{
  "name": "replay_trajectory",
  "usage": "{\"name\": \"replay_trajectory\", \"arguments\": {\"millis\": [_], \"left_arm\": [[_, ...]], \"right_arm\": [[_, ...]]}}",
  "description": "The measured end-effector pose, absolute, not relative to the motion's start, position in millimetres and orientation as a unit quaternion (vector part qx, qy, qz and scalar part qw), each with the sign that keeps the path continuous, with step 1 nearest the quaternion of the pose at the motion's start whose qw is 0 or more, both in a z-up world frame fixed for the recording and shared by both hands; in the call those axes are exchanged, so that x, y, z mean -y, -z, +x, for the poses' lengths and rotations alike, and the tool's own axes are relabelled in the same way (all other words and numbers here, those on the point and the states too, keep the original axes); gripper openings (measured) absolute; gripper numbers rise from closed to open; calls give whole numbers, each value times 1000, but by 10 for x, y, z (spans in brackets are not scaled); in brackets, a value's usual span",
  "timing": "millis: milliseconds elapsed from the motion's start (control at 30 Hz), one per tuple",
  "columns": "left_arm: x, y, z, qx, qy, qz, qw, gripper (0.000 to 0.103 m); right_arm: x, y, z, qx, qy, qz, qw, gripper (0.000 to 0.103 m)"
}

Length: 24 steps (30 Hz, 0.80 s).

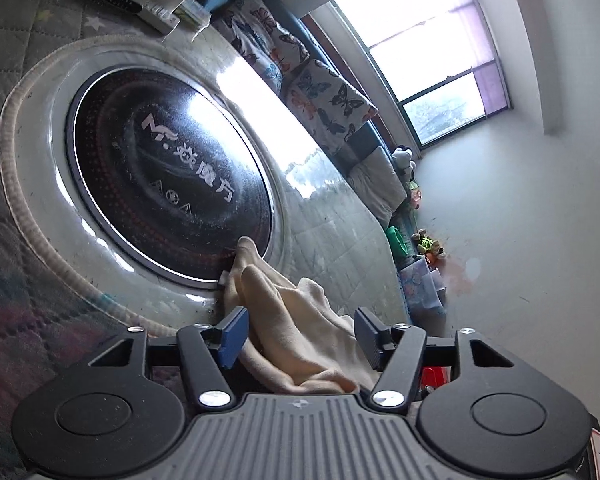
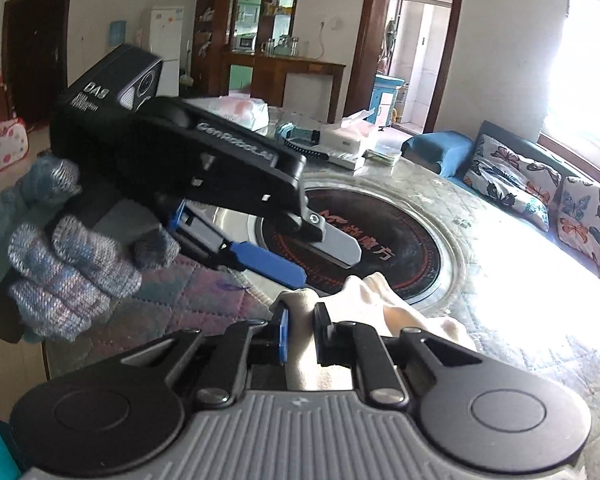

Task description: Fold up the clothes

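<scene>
Still early: right gripper (image 2: 300,334) pinches the cream cloth (image 2: 374,304); left gripper (image 1: 300,336) open around it, fold not made.

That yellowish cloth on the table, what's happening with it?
A person wearing knitted gloves is folding it with two hand-held grippers. The right gripper is pinched shut on a bunched part of the cream cloth. The left gripper is open, with the cloth lying between its fingers but not squeezed. The cloth rests on the quilted table cover at the edge of the round black cooktop. It is crumpled, not neatly folded yet.
</scene>
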State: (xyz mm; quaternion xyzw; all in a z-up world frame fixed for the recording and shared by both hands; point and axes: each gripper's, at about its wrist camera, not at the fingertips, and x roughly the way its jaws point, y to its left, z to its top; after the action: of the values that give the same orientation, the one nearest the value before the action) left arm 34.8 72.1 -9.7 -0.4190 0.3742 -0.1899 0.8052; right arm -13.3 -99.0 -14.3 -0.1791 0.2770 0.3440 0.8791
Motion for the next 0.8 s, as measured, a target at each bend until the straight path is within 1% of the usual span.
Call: {"name": "replay_trajectory", "arguments": {"millis": [200,267,300,433,533,733,800], "left_arm": [[-775,209,307,-377,188,-457,784,65],[-807,254,288,-378,184,-470,776,72],[-810,281,287,-380,183,-476,772,73],[-786,327,307,-380,189,-488,763,73],[-728,330,391,-391,193,-482,760,75],[-632,370,505,-414,180,-475,755,75],[-605,371,539,-418,179,-477,752,73]], "right_arm": [[1047,98,-114,-272,-338,-172,884,11],[1051,90,-109,-271,-337,-173,885,11],[1055,87,-110,-271,-337,-172,885,11],[1042,90,-123,-271,-337,-173,885,11],[1019,93,-141,-271,-338,-177,884,11],[997,90,-161,-267,-337,-178,885,11],[998,90,-163,-267,-337,-177,885,11]]}}
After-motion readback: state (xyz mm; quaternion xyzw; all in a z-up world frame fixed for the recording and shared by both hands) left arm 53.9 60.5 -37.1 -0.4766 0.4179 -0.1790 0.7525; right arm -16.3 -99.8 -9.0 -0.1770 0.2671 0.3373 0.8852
